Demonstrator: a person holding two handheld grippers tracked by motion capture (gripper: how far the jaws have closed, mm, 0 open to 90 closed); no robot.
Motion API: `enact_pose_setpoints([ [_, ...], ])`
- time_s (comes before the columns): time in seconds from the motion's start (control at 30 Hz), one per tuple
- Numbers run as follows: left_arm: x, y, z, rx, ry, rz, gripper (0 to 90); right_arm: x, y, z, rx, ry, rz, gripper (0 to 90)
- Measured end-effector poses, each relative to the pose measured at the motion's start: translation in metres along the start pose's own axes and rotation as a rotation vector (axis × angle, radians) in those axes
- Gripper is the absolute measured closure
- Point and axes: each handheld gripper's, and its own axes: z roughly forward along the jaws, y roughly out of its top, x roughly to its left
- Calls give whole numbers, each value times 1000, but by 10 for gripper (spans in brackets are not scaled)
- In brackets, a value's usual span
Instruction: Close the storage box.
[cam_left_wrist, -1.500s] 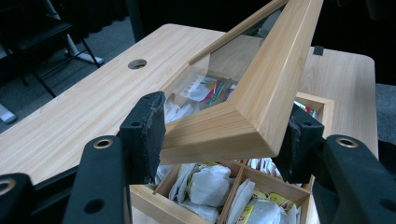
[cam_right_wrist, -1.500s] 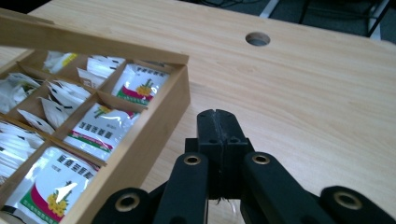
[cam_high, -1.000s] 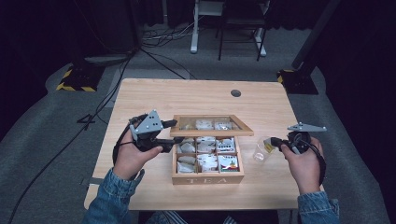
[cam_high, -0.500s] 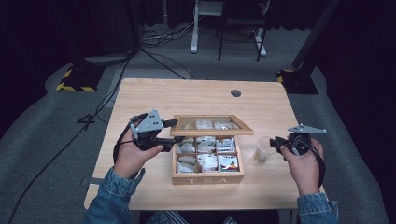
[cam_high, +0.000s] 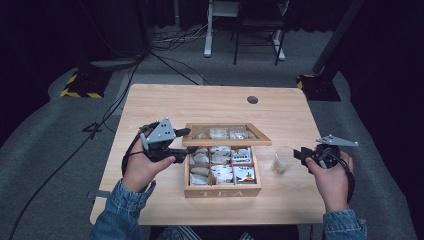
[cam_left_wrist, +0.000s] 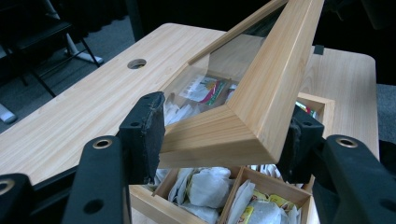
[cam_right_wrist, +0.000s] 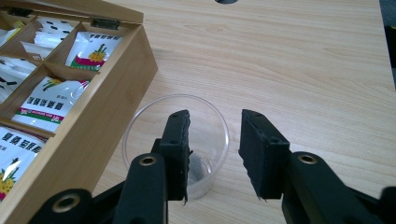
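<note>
My left gripper (cam_high: 184, 145) is pinching the front left corner of the tea box lid (cam_high: 227, 135); in the left gripper view both pads press the lid's (cam_left_wrist: 252, 102) wooden frame, one on each side of the corner. The lid is raised, tilted up off the tea box (cam_high: 221, 170), with its glass pane facing down over the back row of compartments. The box sits mid-worktop (cam_high: 165, 105), just right of my left hand (cam_high: 142, 167), with tea bags (cam_high: 220, 172) showing in its open compartments.

My right gripper (cam_high: 299, 155) has just been opening, and the jaws are now spread and gripping nothing. The clear plastic cup (cam_high: 282, 160) stands upright on the worktop between the box's right wall and my right gripper, just ahead of the jaw tips. In the right gripper view the cup (cam_right_wrist: 154, 121) sits off to the left of the jaw line: my left pad (cam_right_wrist: 177, 140) overlaps its rim and the other pad stands clear of it over bare wood. The cup stands just beside the box wall (cam_right_wrist: 102, 126); I can't tell whether they touch.
</note>
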Motion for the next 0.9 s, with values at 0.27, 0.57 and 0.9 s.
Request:
enact_pose_setpoints([
  [0.27,-3,-2,0,8,2,-7,416,-11,-9,-4,-7,-10,41,638],
  [0.57,-11,-5,2,28,24,-3,395,-24,-25,0,-5,-1,81,639],
  [0.9,-23,-14,6,66,53,12,327,-39,-43,11,-13,0,106,560],
])
